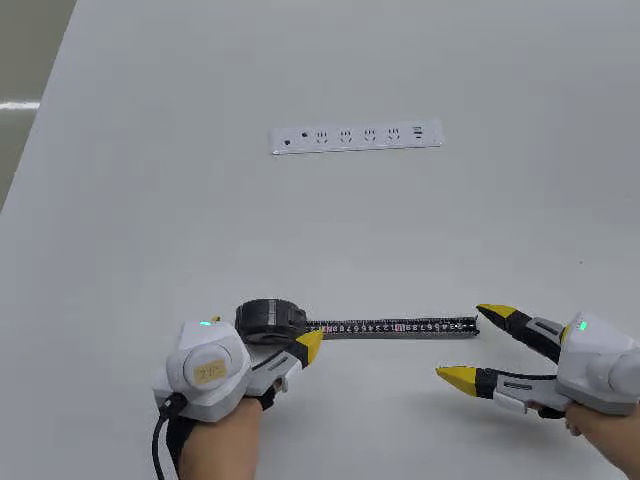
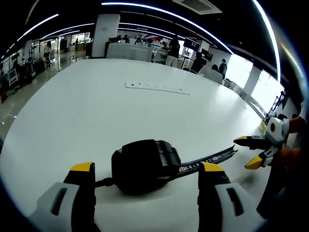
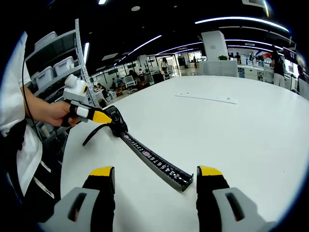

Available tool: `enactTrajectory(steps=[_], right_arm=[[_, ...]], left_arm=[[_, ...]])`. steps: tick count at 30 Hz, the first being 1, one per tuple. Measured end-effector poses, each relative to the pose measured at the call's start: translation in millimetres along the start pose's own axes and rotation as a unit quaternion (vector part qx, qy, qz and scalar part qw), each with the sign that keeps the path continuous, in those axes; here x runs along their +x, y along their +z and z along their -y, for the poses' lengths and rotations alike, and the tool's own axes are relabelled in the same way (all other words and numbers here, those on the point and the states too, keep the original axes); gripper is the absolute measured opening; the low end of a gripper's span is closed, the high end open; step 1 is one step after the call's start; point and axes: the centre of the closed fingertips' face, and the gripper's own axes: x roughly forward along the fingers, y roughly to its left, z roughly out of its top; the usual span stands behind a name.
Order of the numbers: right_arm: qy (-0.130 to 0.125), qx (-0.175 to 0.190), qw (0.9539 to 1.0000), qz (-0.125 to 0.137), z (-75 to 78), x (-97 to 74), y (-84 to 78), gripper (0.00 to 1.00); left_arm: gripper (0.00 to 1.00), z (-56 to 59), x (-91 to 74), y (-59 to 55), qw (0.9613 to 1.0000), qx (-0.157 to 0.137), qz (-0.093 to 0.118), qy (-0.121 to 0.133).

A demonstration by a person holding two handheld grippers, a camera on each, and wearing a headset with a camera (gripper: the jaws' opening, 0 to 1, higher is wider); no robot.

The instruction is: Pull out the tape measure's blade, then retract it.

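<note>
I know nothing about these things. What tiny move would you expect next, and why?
Probably the left claw shuts on the case. The blade lies pulled out along the table, its tip loose in front of the open right claw, and the case sits unheld between the left claw's open jaws. It likely needs steadying before the blade goes back.

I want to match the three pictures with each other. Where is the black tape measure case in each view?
Head view: case lower left, at the blade's left end.
Left gripper view: case bottom centre, between the jaws.
Right gripper view: case left of centre, at the blade's far end.
Shared landmark: white power strip, farther away.
</note>
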Motion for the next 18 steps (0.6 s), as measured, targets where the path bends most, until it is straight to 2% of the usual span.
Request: enactTrajectory(steps=[3,12,18], right_arm=[[0.005,-0.001,1.0,-0.002,0.6,0.8,-1.1,0.69],[0.007,-0.003,0.9999,-0.007,8.5,1.2,-6.4,0.67],[0.016,-0.005,0.9998,-0.008,7.7,4.3,-7.4,0.64]], left_arm=[[0.87,0.4,2.2,2.2,1.0,0.006,0.003,0.003],[0.82,2.8,7.1,4.4,0.9998,-0.017,0.003,0.007],[0.79,2.3,7.5,4.0,0.9996,-0.027,0.002,0.008]])
